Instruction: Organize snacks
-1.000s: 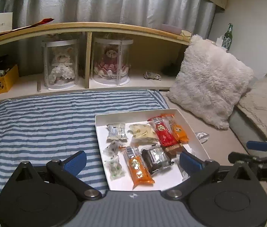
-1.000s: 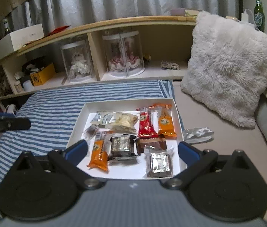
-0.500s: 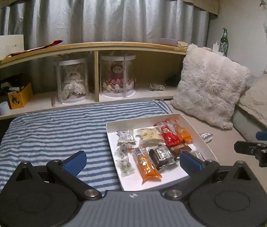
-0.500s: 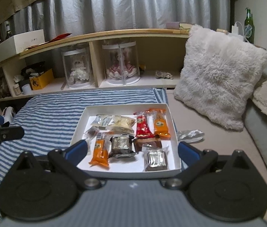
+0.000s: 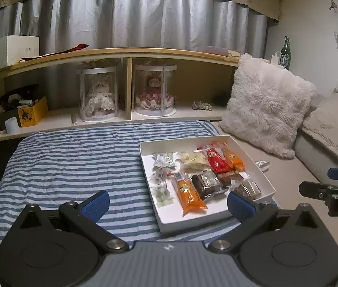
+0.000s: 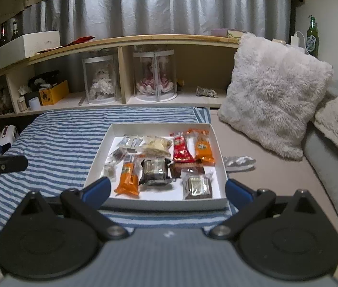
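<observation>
- Both jaws stand wide apart and hold nothing: the left gripper [image 5: 167,203] hangs above the striped cloth with the tray at about 1 o'clock from it, and the right gripper [image 6: 167,190] hangs just short of the tray's near wall, the tray at 12 o'clock.
- The striped cloth [image 6: 68,143] covers the surface, with a fluffy white pillow [image 6: 271,93] at 2 o'clock from the tray.
- The white tray [image 6: 213,131] rests on the cloth's right edge, its long axis running from 6 to 12 o'clock in the right wrist view.
- One crumpled silver wrapper [image 6: 239,161] lies outside the tray, just beside its right wall, at 3 o'clock.
- In the tray, the orange packet [image 6: 128,178] lies with its long axis near 6 to 12 o'clock, its sealed end pointing to 12.
- The red packet [image 6: 180,149] and a second orange packet [image 6: 202,147] lie side by side at the far right, both long axes toward 12 o'clock.
- A dark foil-centred packet [image 6: 155,171] sits mid-tray; a smaller one [image 6: 196,186] lies at the near right corner.
- Small clear and pale packets [image 6: 157,144] fill the far left part.
</observation>
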Demonstrator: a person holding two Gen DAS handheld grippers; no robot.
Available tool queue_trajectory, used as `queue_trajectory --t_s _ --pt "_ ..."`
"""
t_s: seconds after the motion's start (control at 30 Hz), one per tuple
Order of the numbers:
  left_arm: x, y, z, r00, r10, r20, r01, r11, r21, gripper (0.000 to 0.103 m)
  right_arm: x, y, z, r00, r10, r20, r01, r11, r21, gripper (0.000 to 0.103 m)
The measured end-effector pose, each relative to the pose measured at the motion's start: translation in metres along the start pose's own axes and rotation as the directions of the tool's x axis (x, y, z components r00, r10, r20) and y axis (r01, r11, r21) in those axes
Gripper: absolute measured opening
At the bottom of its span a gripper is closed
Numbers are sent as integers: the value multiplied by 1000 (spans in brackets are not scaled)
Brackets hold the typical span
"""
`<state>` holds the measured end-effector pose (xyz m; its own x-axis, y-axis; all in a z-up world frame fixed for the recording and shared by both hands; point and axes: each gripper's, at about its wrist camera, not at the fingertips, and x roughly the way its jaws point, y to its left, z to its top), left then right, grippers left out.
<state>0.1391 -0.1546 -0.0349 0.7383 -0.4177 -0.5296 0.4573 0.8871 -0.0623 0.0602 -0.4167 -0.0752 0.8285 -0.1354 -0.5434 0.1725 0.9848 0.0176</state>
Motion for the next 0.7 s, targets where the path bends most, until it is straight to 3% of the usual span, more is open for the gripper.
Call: queue_trajectory --t_s 0.3,0.7 --pt "2 4 -26 999 37 -11 -37 999 1 103 4 1 -16 1000 -6 -1 6 1000 6 103" --pt "6 6 -35 996 84 9 -84 996 -20 103 4 6 -22 1000 -9 27 10 1000 -20 103"
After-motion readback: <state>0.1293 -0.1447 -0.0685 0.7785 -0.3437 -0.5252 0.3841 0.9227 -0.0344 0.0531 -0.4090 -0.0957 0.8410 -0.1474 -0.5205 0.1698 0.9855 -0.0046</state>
